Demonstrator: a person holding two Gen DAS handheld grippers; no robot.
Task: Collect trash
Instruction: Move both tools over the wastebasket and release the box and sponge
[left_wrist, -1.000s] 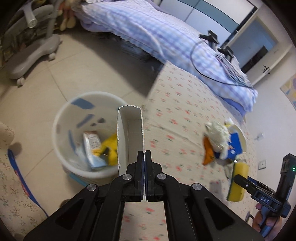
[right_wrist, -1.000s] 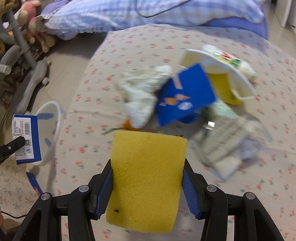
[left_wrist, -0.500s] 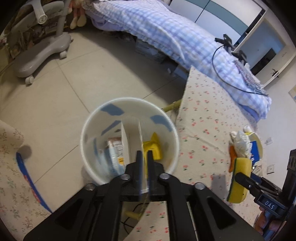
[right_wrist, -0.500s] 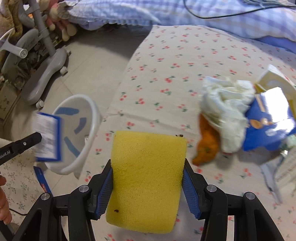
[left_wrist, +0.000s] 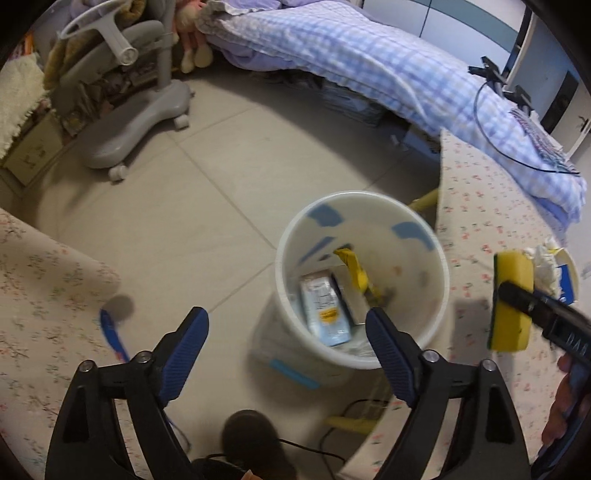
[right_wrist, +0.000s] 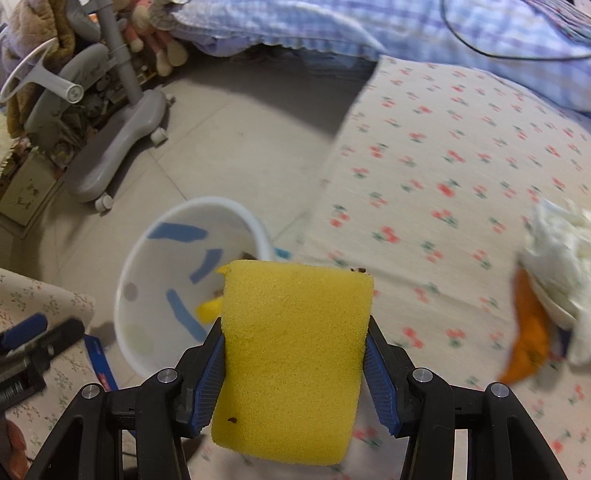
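L gripper is spread wide w/ nothing between its fingers, hanging over the bin rim at about 7 o'clock. Bin stands on the floor just beside the table edge; a box and a yellow scrap lie inside. R gripper is clamped on the sponge, held upright above the table, bin at its 10 o'clock. Tissue wad and orange scrap lie on the cloth at 3 o'clock
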